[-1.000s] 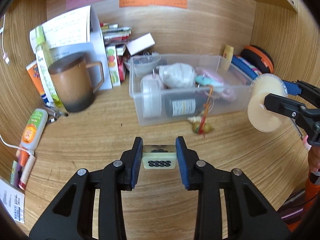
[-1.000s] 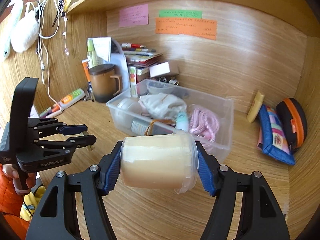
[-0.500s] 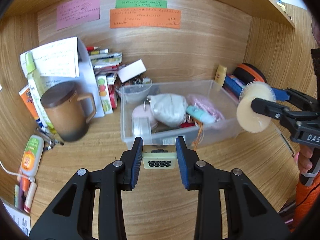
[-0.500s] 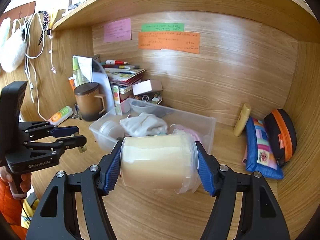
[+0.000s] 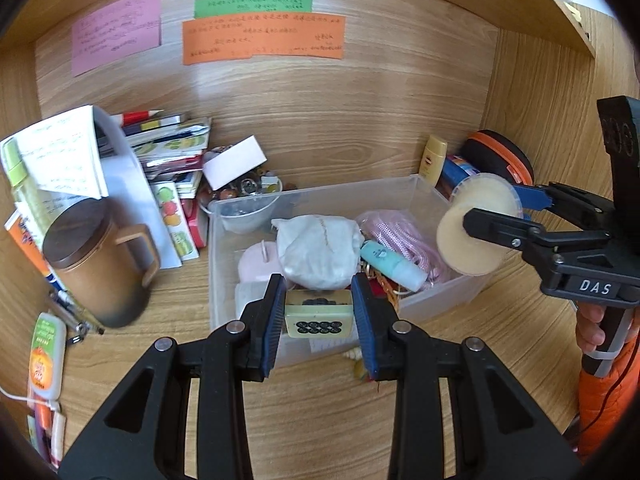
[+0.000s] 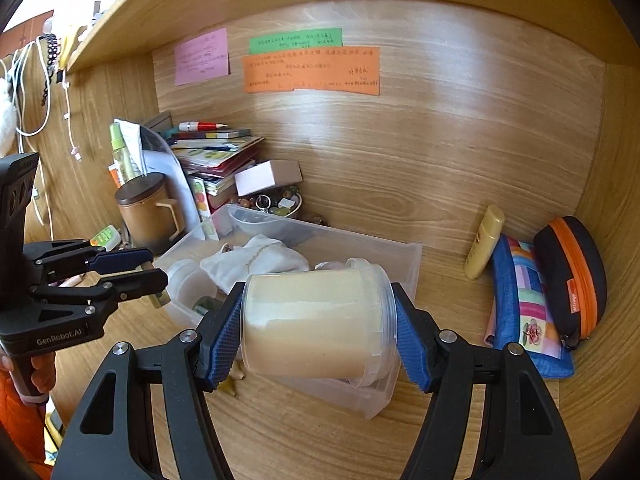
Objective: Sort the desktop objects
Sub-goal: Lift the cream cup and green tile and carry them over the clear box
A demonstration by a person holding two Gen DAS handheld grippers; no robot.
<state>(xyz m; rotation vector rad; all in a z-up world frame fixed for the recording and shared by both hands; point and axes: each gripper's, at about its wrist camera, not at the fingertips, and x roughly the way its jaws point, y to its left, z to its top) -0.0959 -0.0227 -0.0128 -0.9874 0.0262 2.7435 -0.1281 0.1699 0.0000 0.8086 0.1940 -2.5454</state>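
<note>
Cream-filled jar (image 6: 316, 324) sideways in the right gripper (image 6: 318, 330) (blue pads on both ends) above clear bin (image 6: 404, 260).

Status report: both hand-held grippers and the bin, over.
Left gripper shut on tile. Right gripper shut on jar. Both over bin; bin crowded.

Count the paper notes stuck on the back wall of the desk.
3. A pink note sits at the left, a green note is at the top right of it, and a wide orange note lies directly below the green one. None looks hidden.
</note>
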